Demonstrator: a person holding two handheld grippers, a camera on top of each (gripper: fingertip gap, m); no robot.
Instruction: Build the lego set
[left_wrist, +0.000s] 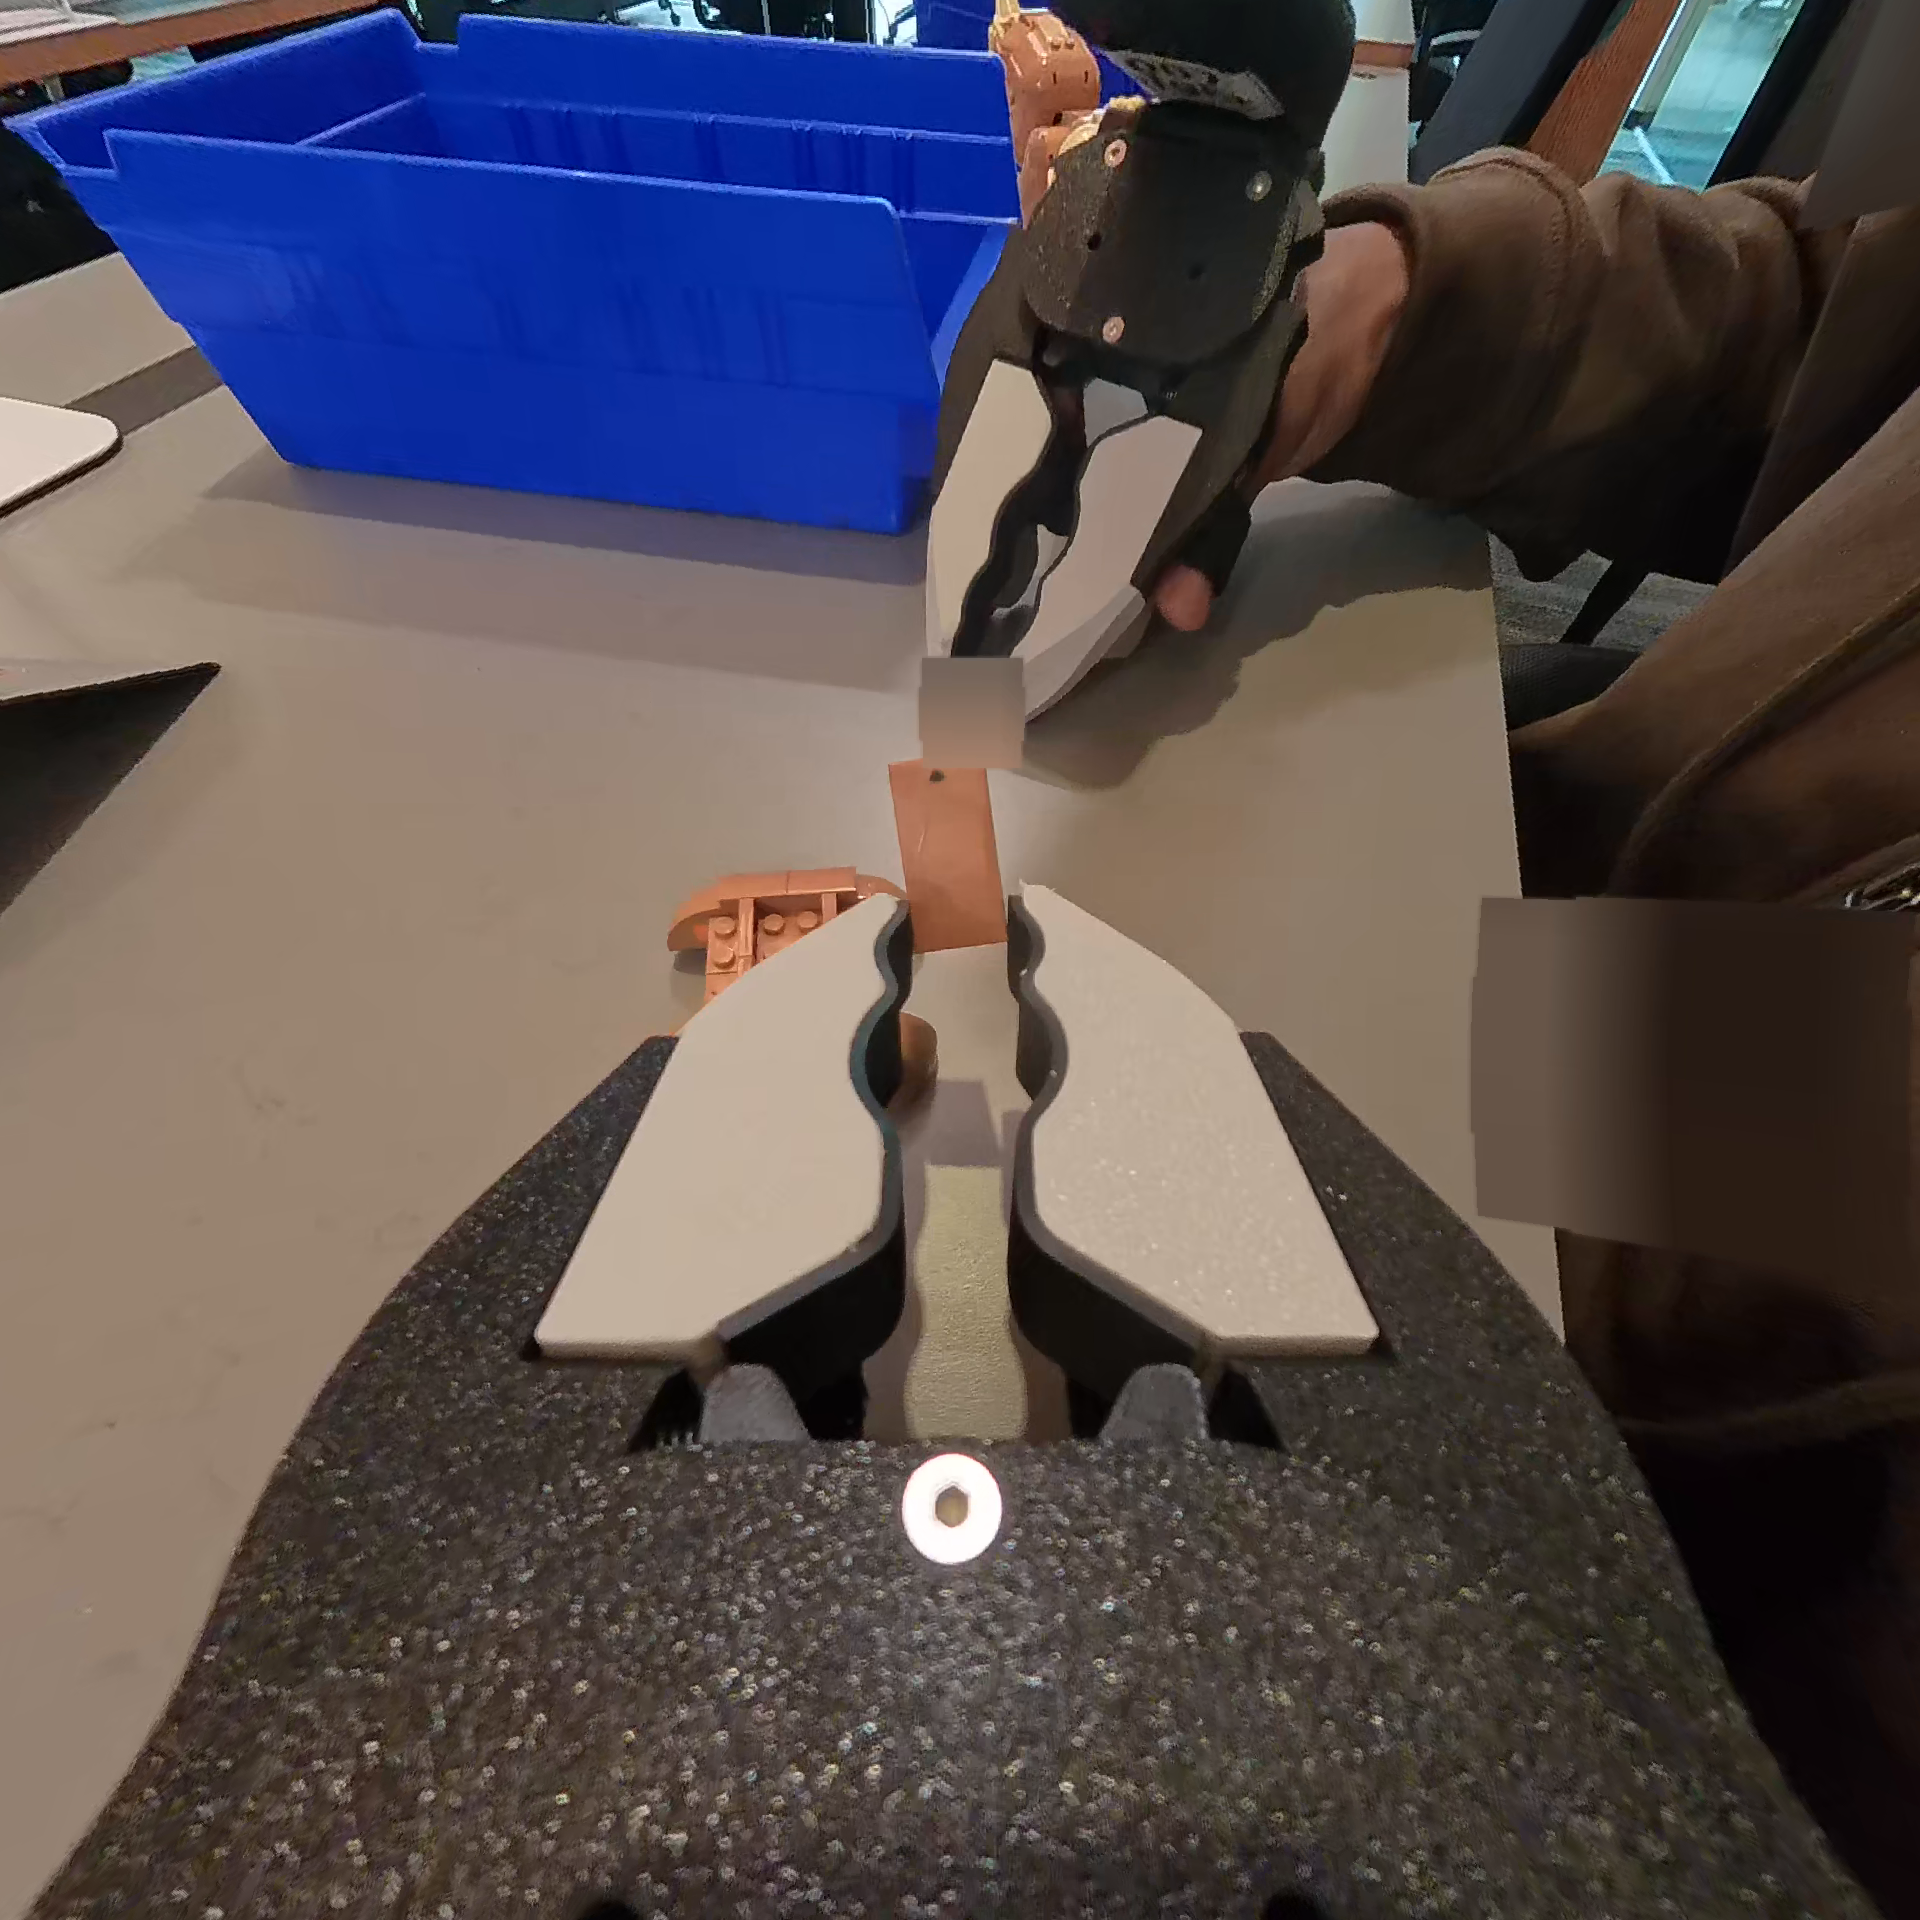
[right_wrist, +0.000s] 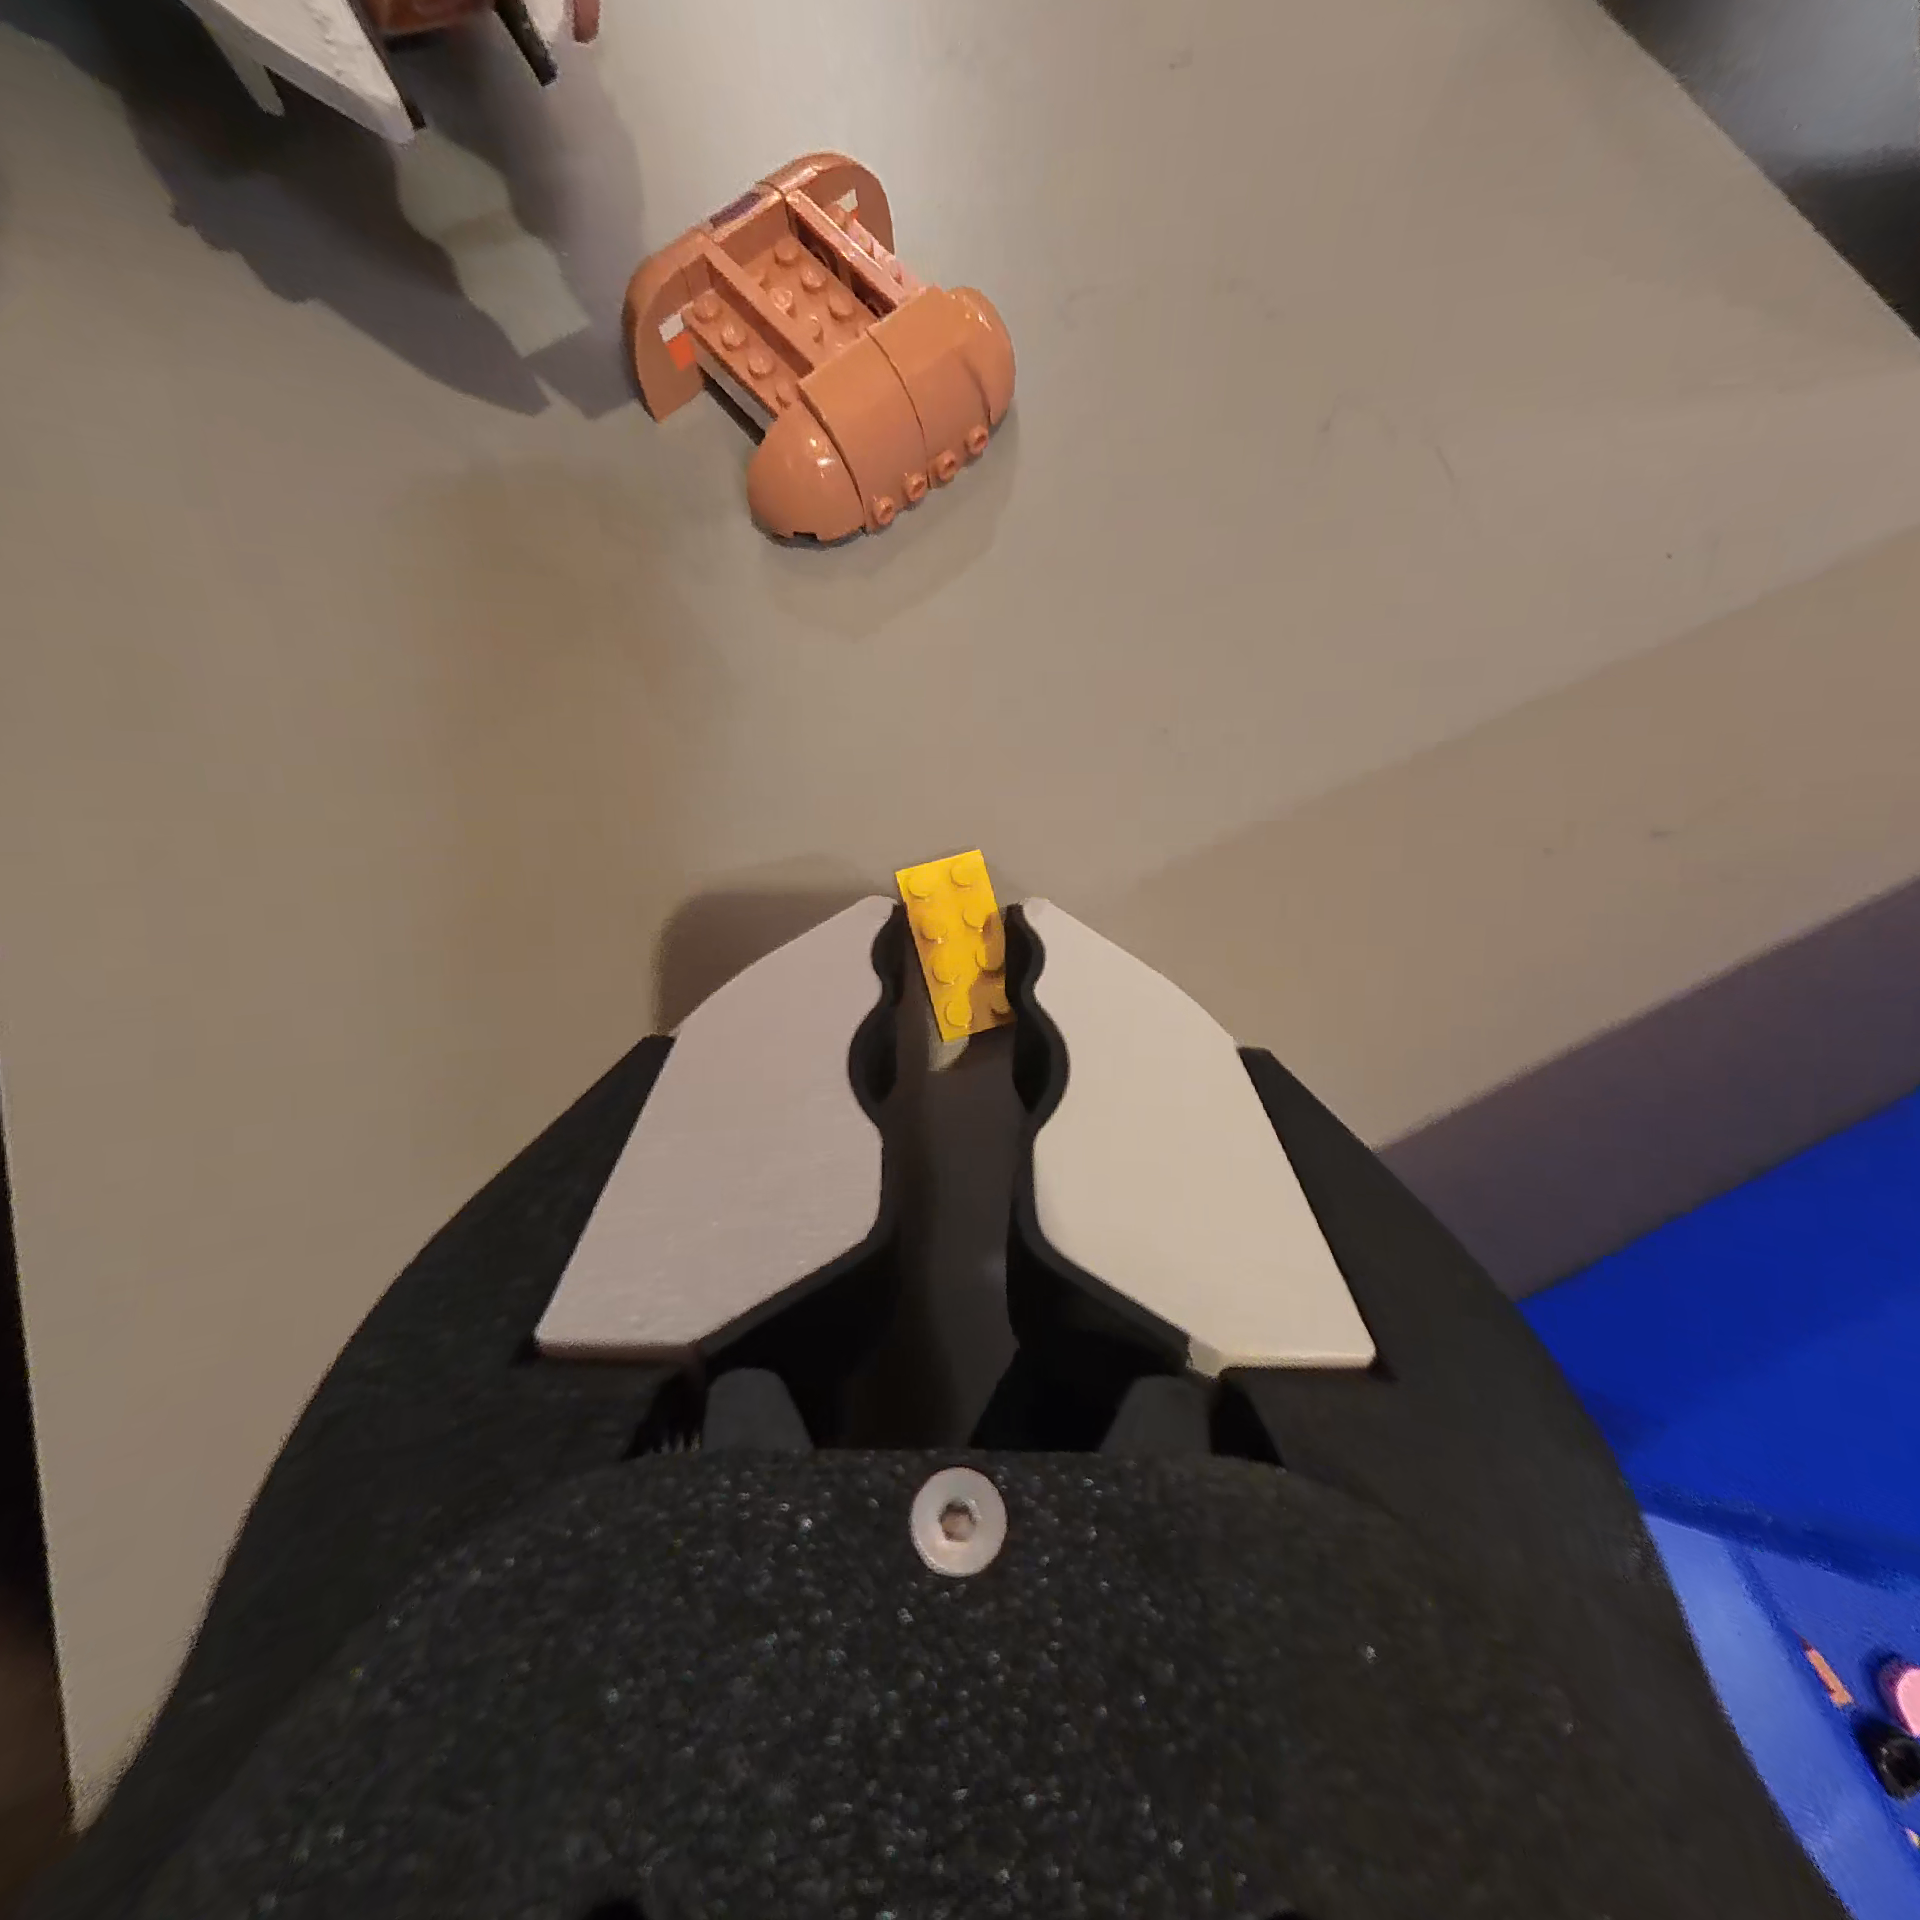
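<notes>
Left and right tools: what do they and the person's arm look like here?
Both tools match: the left tool and the right tool have speckled black bodies, a silver hex screw at the centre, and pale grey curved fingers with wavy black inner edges. The person wears a brown sleeve and a black fingerless glove.

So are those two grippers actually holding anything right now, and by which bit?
The right gripper pinches a yellow plate by its long side edges. The left gripper holds a brown flat piece by its lower end, standing upright.
</notes>
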